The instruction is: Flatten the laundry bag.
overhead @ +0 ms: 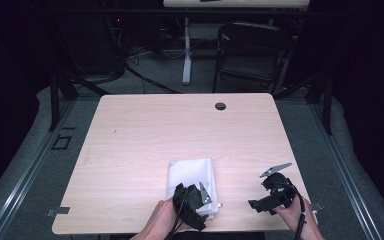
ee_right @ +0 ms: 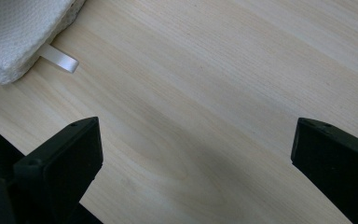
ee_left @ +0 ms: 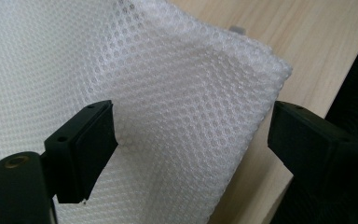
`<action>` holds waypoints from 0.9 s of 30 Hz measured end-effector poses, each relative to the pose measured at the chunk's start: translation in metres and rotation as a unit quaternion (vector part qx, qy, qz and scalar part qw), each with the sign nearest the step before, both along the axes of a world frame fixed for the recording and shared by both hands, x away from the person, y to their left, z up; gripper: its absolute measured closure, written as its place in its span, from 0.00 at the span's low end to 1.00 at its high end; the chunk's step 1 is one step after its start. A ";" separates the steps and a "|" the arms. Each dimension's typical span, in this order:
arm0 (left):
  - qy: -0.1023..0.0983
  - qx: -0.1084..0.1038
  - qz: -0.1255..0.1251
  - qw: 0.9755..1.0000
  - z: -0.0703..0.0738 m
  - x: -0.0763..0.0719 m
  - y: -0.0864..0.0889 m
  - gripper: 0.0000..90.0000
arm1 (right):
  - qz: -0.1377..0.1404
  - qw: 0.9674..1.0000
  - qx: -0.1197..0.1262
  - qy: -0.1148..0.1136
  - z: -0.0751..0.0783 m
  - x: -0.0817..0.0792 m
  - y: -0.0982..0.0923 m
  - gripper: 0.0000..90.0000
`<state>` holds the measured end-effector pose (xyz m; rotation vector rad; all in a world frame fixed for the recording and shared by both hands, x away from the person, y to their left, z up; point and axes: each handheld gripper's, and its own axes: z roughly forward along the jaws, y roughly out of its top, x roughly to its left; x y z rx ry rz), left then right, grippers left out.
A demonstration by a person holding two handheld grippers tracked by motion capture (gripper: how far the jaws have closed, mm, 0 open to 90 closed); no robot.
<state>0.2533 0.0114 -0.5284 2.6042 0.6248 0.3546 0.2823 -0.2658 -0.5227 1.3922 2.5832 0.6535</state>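
A folded white mesh cloth (overhead: 192, 174) lies near the front edge of the light wooden table (overhead: 180, 125). My left gripper (overhead: 196, 205) hovers over the cloth's near right corner, open. In the left gripper view the mesh cloth (ee_left: 168, 88) lies under and between the two spread black jaws, its corner near the table edge. My right gripper (overhead: 266, 200) is to the right of the cloth, over bare wood, also open. In the right gripper view the cloth's corner (ee_right: 18, 32) with a white ribbon tag (ee_right: 59, 59) sits at the upper left, apart from the jaws.
A round dark grommet (overhead: 220, 106) sits near the table's far edge. Beyond the table stand a dark chair (overhead: 250, 55) and a white table leg (overhead: 186, 50). The front table edge lies just under both grippers.
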 end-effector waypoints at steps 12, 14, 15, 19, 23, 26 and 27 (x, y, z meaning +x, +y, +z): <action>0.000 -0.036 -0.017 0.999 0.003 -0.002 0.004 0.53 | 0.001 1.000 0.002 0.001 0.000 0.000 0.000 0.02; 0.005 -0.044 -0.019 0.999 0.003 -0.002 0.006 0.59 | -0.001 1.000 -0.001 0.002 0.000 0.000 0.000 0.02; 0.004 -0.046 -0.019 0.999 0.003 -0.002 0.006 0.63 | 0.003 1.000 -0.001 0.005 0.000 0.000 0.000 0.02; 0.009 -0.054 -0.020 0.998 0.003 -0.001 0.008 0.76 | 0.003 1.000 -0.003 0.005 0.000 0.000 0.000 0.03; 0.012 -0.065 -0.020 0.998 0.004 0.001 0.011 0.86 | 0.004 1.000 -0.001 0.006 0.000 0.000 0.001 0.03; 0.008 -0.073 -0.022 0.997 0.005 0.001 0.012 0.93 | 0.006 1.000 0.004 0.004 0.000 -0.001 0.001 0.04; 0.008 -0.073 -0.022 0.997 0.005 0.001 0.012 0.95 | 0.006 1.000 0.002 0.003 0.000 -0.001 0.001 0.04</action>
